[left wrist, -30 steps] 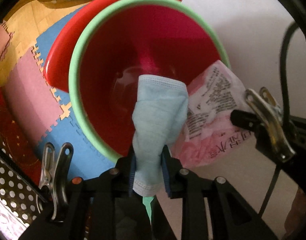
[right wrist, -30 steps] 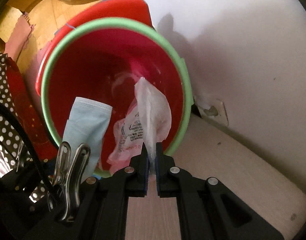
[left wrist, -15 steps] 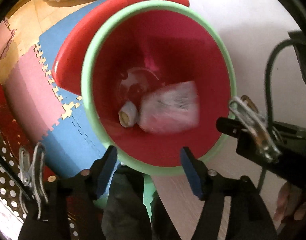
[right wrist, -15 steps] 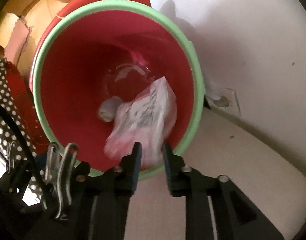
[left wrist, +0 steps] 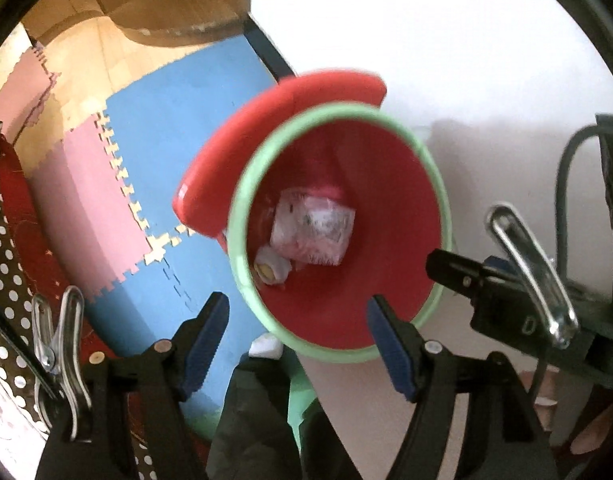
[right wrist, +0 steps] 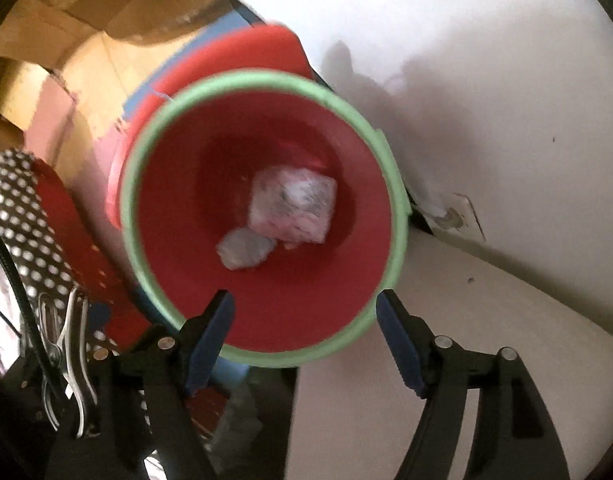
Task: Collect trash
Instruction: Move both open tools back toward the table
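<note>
The crumpled pink-and-white printed plastic wrapper (right wrist: 292, 206) and the balled-up pale blue face mask (right wrist: 245, 253) are lying at the bottom of the red plastic bin with the mint-green rim (right wrist: 394, 216), touching each other. Both tools are hanging over it with nothing in them — the left tool (left wrist: 296, 338) spread wide, the right tool's (right wrist: 304, 334) jaws just having been opening. The risk I am seeing: either tool clipping the near rim and tipping the light bin against the white wall (right wrist: 486, 80) — spilling everything onto the foam floor mat (left wrist: 166, 128).

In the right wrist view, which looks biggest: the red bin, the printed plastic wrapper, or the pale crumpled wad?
1. Red bin with green rim
2. Printed plastic wrapper
3. Pale crumpled wad
</note>
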Demonstrator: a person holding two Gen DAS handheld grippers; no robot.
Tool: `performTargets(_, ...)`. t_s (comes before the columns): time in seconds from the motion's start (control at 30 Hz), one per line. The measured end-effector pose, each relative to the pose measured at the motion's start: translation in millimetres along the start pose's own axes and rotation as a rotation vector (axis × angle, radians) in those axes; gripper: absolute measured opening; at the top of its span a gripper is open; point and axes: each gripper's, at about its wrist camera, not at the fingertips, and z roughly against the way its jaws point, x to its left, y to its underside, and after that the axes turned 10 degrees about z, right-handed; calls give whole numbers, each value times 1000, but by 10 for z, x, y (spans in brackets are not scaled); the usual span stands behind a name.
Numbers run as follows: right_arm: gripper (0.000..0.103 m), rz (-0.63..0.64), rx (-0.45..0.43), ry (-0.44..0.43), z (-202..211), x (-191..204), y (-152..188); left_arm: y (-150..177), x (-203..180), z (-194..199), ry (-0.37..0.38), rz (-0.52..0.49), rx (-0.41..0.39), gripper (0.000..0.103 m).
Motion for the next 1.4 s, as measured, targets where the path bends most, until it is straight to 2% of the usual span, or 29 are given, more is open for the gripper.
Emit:
performTargets(0.17,75,-37,-160,-89,512,149,47,-97,5,437,-16,9,-49,75)
performTargets(0.27,75,-48,-266,-105,900,185,120,-84,-6,666,-41,-8,-88,75)
performTargets(0.4,75,-37,-356,-122,1331,210,236,-59,-105,1016,-39,-17,-127,75)
performTargets(0.57,75,-35,-415,-130,1743,213,362,-43,-187,1334,-37,-3,-174,75)
performTargets(0.67,75,-84,-499,-155,1993,130,518,-44,-292,1642,-11,-5,-207,75)
performTargets(0.8,77,-166,-596,-209,2288,5,803,31,-486,2026,-17,-41,-279,77)
performTargets(0.87,78,-199,-616,-218,2412,-60,923,109,-572,2207,-5,-51,-311,83)
performTargets(0.93,78,-248,-642,-255,2547,-147,1102,186,-622,2328,7,-50,-334,84)
performTargets(1.13,79,-182,-712,-233,2827,-175,1587,569,-777,2556,30,-54,-375,87)
performTargets(1.2,79,-201,-746,-251,2886,-218,1774,711,-829,2636,55,-63,-361,90)
performTargets(1.3,79,-233,-755,-288,2899,-206,2020,889,-968,2722,26,-105,-386,90)
performTargets(1.4,79,-148,-775,-219,2957,-138,2191,1073,-1083,2794,49,-121,-391,90)
